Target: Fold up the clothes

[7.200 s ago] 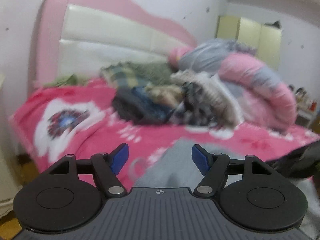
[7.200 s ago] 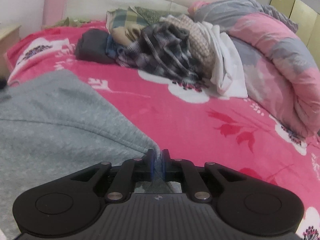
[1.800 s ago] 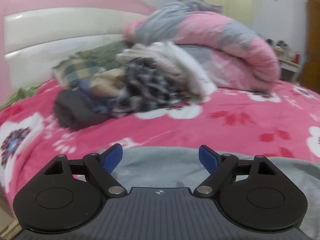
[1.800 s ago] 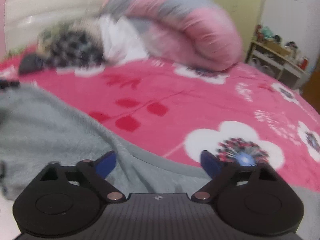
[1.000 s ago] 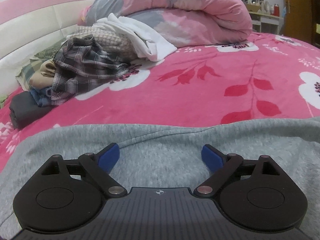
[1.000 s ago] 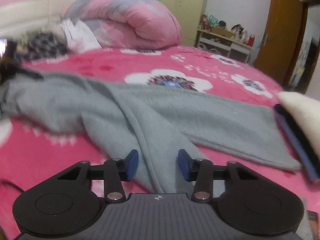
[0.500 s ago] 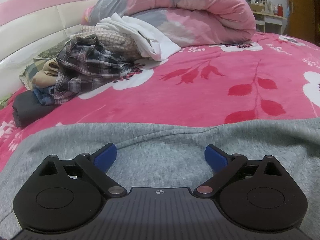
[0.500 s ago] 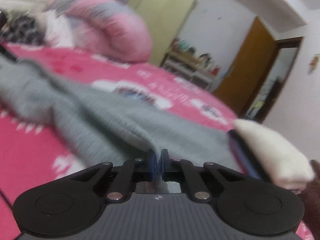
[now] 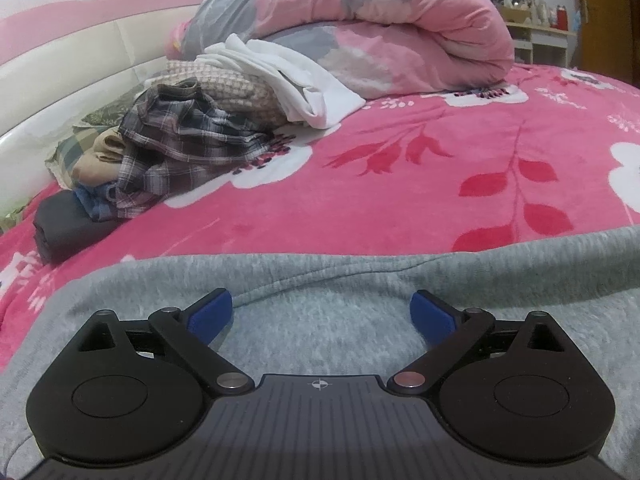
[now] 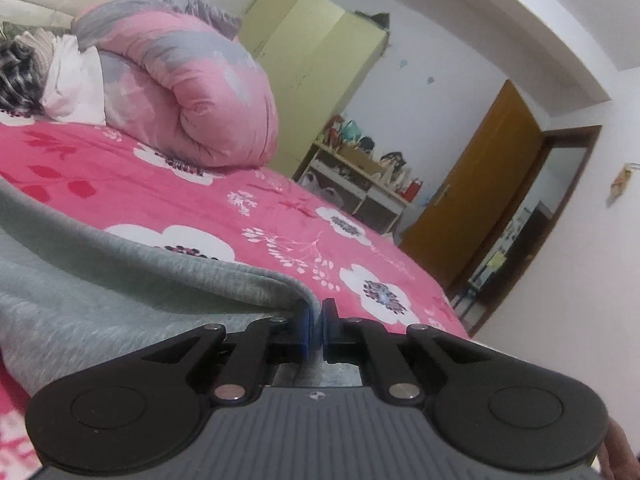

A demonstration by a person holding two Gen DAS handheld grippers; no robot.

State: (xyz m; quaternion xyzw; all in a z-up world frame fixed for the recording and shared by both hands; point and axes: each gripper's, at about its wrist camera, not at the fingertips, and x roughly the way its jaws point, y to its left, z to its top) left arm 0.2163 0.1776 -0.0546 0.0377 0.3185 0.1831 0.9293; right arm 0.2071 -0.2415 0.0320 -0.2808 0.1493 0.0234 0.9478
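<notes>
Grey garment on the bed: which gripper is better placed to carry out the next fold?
Probably the right. The right gripper is shut on an edge of the grey garment, lifting it off the pink floral blanket. The left gripper is open over the fabric, holding nothing.

Right hand-held gripper pinching grey garment, apparently its edge, pink bedspread
</notes>
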